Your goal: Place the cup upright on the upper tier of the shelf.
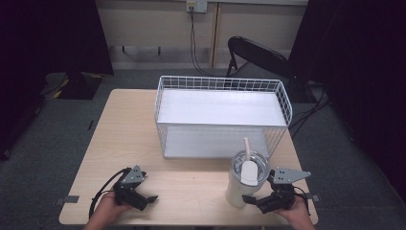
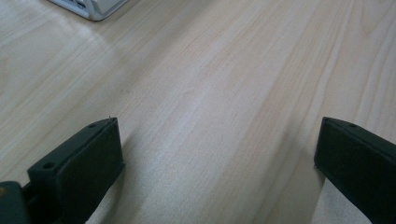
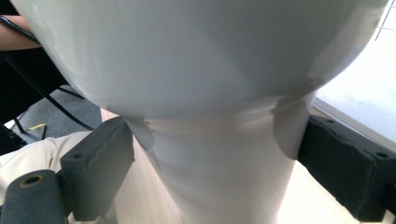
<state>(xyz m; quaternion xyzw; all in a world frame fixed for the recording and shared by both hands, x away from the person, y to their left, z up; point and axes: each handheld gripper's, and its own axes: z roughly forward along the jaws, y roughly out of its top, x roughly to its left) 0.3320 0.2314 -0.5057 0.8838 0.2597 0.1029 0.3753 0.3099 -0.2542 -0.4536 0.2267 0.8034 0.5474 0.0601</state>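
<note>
Tumbler [image 1: 239, 184] stands on the table [image 1: 191, 182], wire basket [image 1: 220, 115] at twelve o'clock. Right gripper [image 1: 256, 201] brackets its narrow base, fingers [image 3: 98, 163] wide, seemingly just touching. Left gripper [image 1: 148, 197] gapes empty.

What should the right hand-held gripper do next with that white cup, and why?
Probably close the right hand-held gripper on the cup. Its jaws stand either side of the cup's narrow base and look not yet clamped. The left hand-held gripper rests open over bare table.
</note>
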